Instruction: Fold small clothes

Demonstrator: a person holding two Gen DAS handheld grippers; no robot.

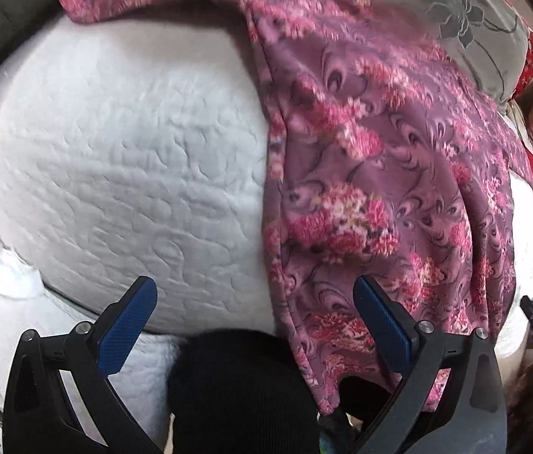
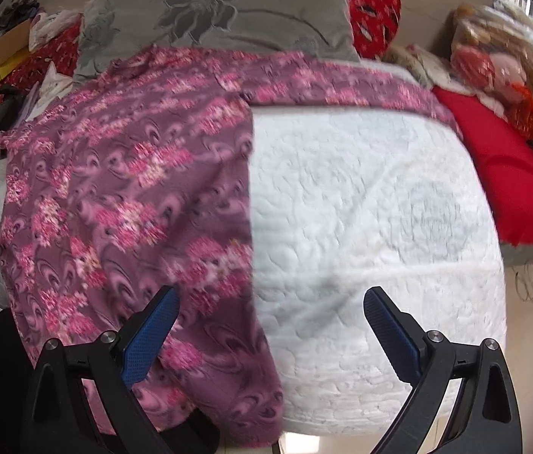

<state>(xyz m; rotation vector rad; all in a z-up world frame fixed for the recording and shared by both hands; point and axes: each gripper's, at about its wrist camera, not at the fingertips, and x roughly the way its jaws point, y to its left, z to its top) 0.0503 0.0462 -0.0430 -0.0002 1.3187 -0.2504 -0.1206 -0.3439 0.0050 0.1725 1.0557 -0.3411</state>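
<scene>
Both tools stand with jaws apart and empty: the left gripper (image 1: pixel 255 302) and the right gripper (image 2: pixel 272 312) hover at the near edge of the purple floral garment (image 1: pixel 379 174) (image 2: pixel 126 189). It lies spread on the white quilted mattress (image 1: pixel 122 143) (image 2: pixel 372 204), long axis running near to far, a sleeve reaching sideways at the far end. Its near hem hangs over the mattress edge, and motion blur smears the pattern; beyond lies a grey flowered pillow (image 2: pixel 221 11).
</scene>
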